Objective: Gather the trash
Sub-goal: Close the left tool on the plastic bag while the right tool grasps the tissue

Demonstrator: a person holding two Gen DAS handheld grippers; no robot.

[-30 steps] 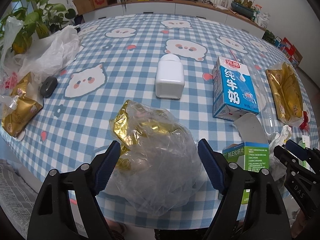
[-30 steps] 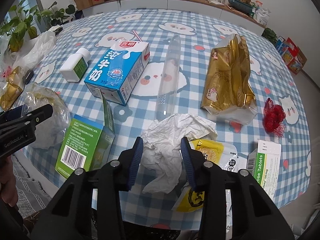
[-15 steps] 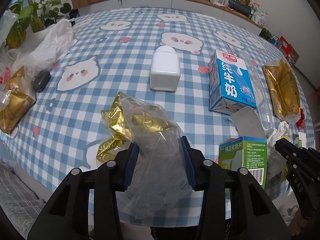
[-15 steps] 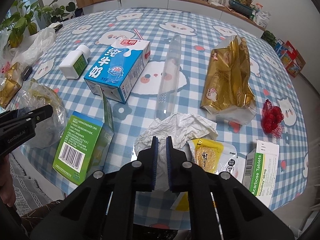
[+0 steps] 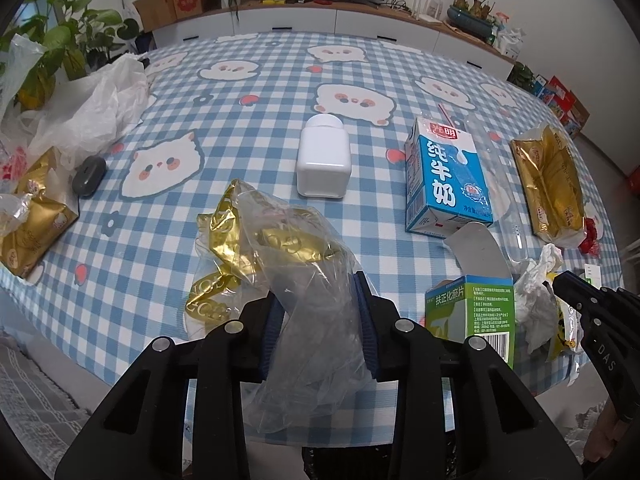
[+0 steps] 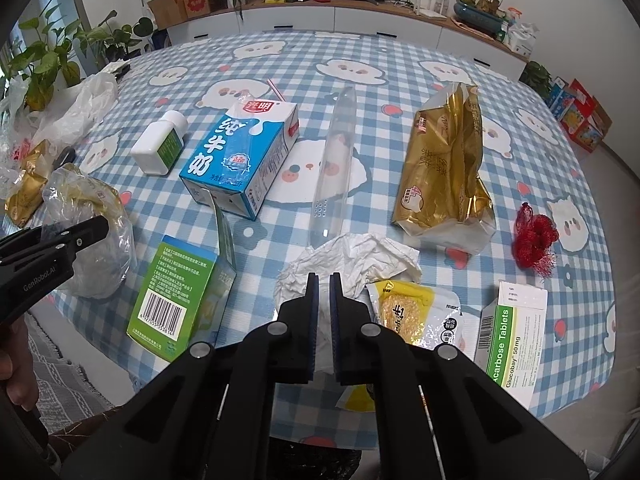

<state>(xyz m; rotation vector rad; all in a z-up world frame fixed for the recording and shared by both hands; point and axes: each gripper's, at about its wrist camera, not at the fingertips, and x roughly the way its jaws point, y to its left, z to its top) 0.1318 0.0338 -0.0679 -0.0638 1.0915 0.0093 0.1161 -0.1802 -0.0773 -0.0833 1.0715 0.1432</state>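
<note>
My left gripper [image 5: 318, 304] is shut on a clear plastic bag [image 5: 308, 280] with gold foil wrappers inside, at the table's near edge. The bag also shows in the right wrist view [image 6: 92, 236], with the left gripper [image 6: 80, 232] on it. My right gripper [image 6: 323, 280] is shut on a crumpled white tissue [image 6: 352, 260]; the tissue also shows in the left wrist view [image 5: 536, 300]. A green box [image 6: 180, 296] with an open flap stands between the two grippers.
On the checked tablecloth [image 5: 260, 80] lie a blue milk carton [image 6: 240, 160], a white bottle [image 5: 324, 160], a clear tube [image 6: 336, 168], a gold bag [image 6: 444, 168], red netting [image 6: 536, 240], a tablet box [image 6: 516, 348], a yellow snack packet [image 6: 404, 312] and a white plastic bag [image 5: 92, 112].
Both grippers went from open to shut: the left one closed on the plastic bag, the right one on the tissue. The bag is now bunched up between the left jaws.
</note>
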